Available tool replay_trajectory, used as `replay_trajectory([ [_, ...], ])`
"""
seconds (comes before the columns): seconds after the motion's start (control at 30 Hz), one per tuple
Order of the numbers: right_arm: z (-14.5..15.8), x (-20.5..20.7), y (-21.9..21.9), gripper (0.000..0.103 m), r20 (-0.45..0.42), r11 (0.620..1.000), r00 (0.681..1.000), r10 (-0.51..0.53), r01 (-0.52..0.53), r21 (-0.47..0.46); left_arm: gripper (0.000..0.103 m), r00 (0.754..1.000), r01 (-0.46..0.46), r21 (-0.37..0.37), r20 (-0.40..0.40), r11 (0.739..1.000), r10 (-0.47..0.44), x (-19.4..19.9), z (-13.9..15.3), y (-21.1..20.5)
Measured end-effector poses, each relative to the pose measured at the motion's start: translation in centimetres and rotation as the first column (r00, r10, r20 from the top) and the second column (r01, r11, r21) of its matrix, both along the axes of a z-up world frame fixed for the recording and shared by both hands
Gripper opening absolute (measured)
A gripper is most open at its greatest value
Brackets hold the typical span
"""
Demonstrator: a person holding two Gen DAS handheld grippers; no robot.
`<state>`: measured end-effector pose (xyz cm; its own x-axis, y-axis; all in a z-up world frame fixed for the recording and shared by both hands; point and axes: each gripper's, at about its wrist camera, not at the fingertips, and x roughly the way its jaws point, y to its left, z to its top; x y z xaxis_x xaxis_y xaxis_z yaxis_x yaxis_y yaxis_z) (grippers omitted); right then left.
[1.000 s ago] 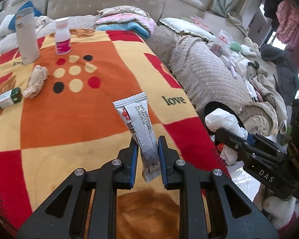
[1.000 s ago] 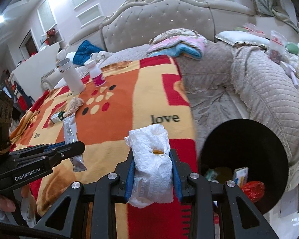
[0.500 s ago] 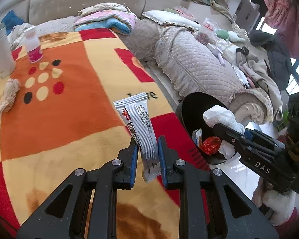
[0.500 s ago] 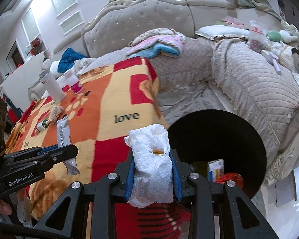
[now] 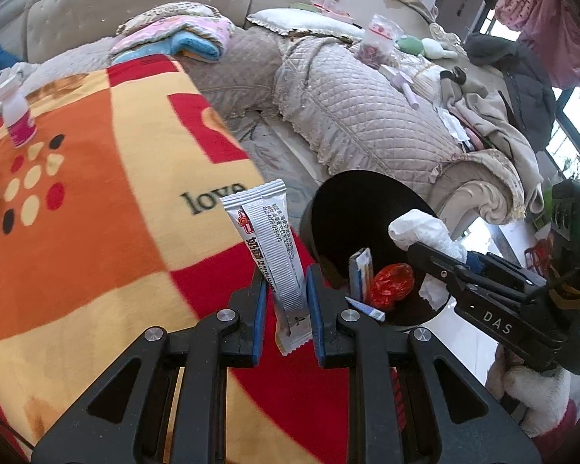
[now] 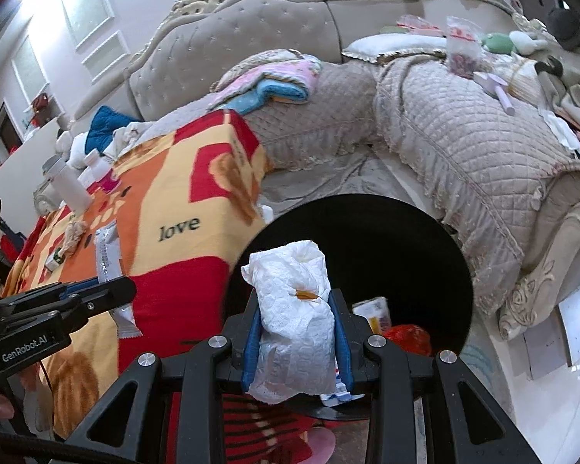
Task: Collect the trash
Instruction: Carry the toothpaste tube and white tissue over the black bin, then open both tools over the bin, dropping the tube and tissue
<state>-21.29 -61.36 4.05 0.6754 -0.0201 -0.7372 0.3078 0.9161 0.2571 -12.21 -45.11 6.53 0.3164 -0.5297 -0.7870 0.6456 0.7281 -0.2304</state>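
Showing slipper (image 6: 321,442) under bin (image 6: 425,232), right view only

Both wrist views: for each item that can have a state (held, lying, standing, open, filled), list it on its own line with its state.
Left gripper: shut on the silver snack wrapper, held upright.
Right gripper: shut on the crumpled white tissue, over the bin.
Black trash bin: open, partly filled.
Red wrapper: lying in the bin.
Pink-labelled bottle: standing, capped.
White bottle: standing on the blanket.
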Motion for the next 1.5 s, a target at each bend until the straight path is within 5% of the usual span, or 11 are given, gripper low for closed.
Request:
replay_trajectory([
  [1.23, -3.6, -0.2, -5.4, 0.031, -0.060, 0.993, 0.993, -0.105, 0.108, 0.049, 0.017, 0.991, 0.106, -0.036, -0.084, 0.994, -0.108, 0.6, -2.7, -6.6],
  [1.37, -3.4, 0.0, -5.7, 0.046, -0.061, 0.990, 0.990, -0.125, 0.128, 0.052, 0.017, 0.990, 0.118, -0.043, -0.078, 0.992, -0.121, 0.5, -2.4, -7.0],
  [1.5, -3.2, -0.1, -6.0, 0.046, -0.060, 0.988, 0.989, -0.136, 0.140, 0.061, 0.026, 0.987, 0.129, -0.061, -0.087, 0.990, -0.134, 0.4, -2.4, -7.2],
])
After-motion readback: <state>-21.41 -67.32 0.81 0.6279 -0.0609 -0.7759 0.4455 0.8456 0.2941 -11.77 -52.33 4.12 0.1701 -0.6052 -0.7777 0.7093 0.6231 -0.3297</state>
